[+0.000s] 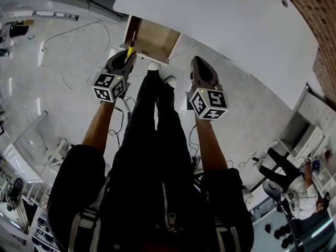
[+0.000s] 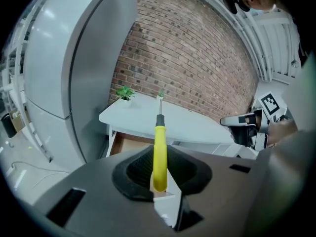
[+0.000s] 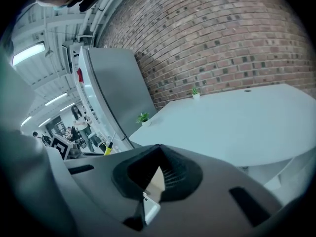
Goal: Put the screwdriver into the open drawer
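Left tongs [image 2: 160,184] clamp the screwdriver [image 2: 159,149] by its yellow handle, with the long axis running straight ahead along the jaws and the tip forward. The open drawer [image 2: 129,144] lies ahead and lower, under the white desk [image 2: 197,125] edge. Left is the nearer hand. Right tongs [image 3: 150,184] are pinched together, empty, off to the side.

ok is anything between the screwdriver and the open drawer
Nothing visible. The left gripper holds the screwdriver pointing toward the open drawer under the white table. The gap between them is open air, and the drawer's opening is uncovered.
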Demonstrator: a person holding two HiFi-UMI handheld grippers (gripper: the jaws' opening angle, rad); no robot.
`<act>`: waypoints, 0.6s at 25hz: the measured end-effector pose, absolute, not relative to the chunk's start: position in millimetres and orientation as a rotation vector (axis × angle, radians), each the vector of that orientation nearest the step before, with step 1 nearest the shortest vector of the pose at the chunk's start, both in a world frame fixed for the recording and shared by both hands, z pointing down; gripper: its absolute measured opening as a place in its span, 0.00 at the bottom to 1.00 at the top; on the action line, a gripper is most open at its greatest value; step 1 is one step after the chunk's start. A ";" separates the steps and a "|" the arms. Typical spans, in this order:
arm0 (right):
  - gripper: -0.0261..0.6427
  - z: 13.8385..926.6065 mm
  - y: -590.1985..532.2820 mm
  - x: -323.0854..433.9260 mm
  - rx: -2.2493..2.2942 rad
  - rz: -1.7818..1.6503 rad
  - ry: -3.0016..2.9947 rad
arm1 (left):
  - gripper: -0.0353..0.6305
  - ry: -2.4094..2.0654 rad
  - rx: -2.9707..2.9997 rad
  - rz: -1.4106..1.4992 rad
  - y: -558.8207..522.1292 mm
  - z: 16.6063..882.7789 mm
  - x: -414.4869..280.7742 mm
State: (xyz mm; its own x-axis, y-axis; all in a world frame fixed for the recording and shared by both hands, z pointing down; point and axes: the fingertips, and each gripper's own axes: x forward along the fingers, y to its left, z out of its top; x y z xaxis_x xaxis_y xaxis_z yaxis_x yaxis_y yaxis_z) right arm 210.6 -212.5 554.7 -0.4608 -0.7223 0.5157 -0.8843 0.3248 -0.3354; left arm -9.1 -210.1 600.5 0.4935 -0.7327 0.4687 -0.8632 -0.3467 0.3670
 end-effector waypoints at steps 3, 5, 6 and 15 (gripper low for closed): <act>0.04 558.6 -216.2 211.6 1.485 0.882 -2.310 | 0.19 -1.298 2.155 0.323 -214.6 620.1 -10.2; 0.04 562.1 -217.8 209.9 1.501 0.898 -2.305 | 0.19 -1.300 2.151 0.347 -217.6 634.3 -11.6; 0.04 563.9 -218.0 208.9 1.505 0.904 -2.303 | 0.19 -1.302 2.152 0.362 -218.8 641.3 -11.5; 0.04 575.4 -208.7 211.5 1.511 0.935 -2.273 | 0.19 -1.278 2.103 0.443 -225.3 705.0 8.5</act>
